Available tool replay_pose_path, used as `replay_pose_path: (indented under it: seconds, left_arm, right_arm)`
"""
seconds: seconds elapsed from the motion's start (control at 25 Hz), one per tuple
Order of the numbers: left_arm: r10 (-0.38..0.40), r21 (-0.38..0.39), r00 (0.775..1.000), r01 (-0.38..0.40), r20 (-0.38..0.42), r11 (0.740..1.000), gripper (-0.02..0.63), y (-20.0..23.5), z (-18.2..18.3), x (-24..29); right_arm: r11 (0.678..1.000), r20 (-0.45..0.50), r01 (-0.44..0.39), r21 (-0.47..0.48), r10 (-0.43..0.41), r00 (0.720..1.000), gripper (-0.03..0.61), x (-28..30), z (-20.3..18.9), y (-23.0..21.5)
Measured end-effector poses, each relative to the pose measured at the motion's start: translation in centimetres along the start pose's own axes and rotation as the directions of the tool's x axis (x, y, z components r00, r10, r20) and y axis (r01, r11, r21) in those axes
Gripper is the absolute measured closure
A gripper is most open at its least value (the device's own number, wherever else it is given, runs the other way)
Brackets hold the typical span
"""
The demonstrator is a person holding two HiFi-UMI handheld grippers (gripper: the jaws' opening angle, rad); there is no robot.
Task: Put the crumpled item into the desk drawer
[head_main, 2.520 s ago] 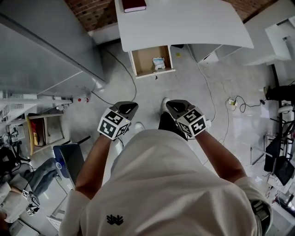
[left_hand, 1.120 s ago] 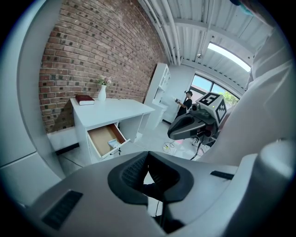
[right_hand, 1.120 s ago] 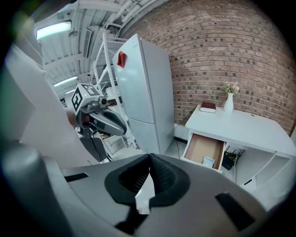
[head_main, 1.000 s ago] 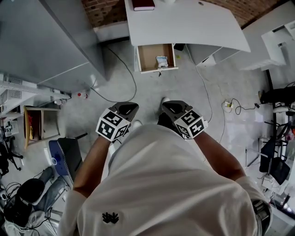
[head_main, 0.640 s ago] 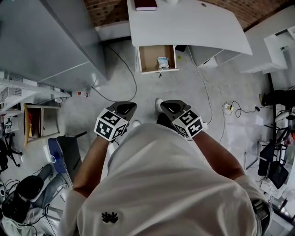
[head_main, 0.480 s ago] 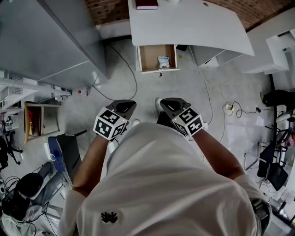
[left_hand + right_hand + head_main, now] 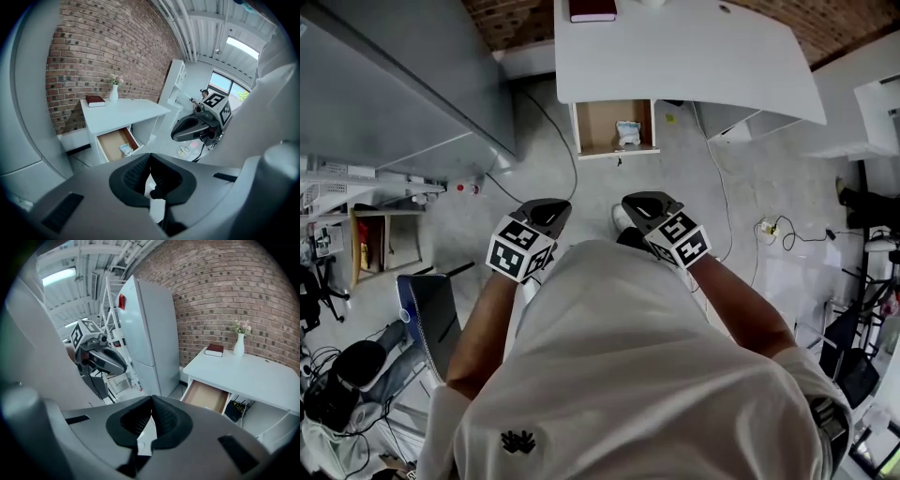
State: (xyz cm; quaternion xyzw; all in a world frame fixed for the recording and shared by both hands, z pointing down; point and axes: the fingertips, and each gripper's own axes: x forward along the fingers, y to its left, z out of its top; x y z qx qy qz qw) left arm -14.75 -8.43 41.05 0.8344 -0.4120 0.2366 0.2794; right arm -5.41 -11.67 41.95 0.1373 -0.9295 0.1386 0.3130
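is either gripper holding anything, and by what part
Nothing is held. The left gripper and right gripper are both shut and empty; the crumpled item lies in the drawer.

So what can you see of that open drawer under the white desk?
The drawer stands pulled out from under the white desk, its top open to view. Its walls and front look white, its floor a bare brown board. A pale crumpled item lies inside, toward one side wall. Nothing else shows in it.
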Motion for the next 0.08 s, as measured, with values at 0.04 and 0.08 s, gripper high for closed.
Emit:
replay_pose_path:
  seconds: [0.04,0.08]
  left_arm:
    - [0.002,0.002,1.0,-0.002,0.0,1.0,0.589,0.0,1.0,1.0]
    - [0.003,0.003,1.0,-0.003,0.0,1.0,0.589,0.1,2.0,1.9]
  right_arm:
    - [1.0,0.0,-0.002,0.003,0.002,1.0,0.549,-0.1,0.1,-1.4]
    - [1.0,0.0,-0.005,0.006,0.005,1.0,0.549,-0.3,0.2,-2.7]
